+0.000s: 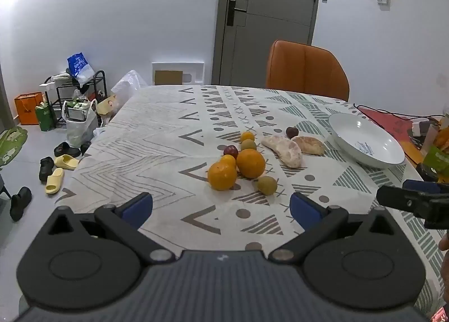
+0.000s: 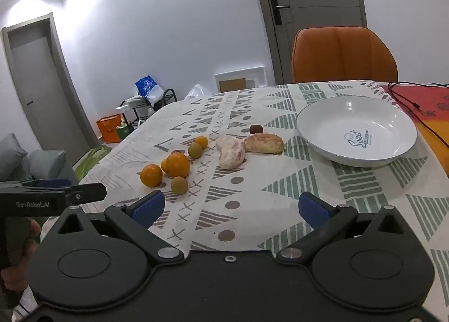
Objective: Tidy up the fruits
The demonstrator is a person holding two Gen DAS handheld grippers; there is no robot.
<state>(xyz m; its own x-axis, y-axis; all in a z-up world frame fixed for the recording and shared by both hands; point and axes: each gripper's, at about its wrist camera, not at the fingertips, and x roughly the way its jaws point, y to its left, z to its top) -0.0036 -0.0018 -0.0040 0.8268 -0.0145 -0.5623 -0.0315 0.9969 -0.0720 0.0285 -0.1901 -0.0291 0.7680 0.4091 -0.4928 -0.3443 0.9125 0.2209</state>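
Sitting on the table [image 2: 280,198], the fruits [image 2: 178,165] lie at nine o'clock from the white bowl [image 2: 314,136], both hand-held grippers [image 1: 221,205] [image 2: 230,207] spread wide, holding nothing.

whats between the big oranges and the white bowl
Two peeled pomelo-like segments lie between the oranges and the white bowl, clearest in the right wrist view.

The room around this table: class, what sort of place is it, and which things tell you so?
Most likely a home dining area: a patterned tablecloth, an orange chair pulled up to the table, and slippers beside a cluttered shoe rack.
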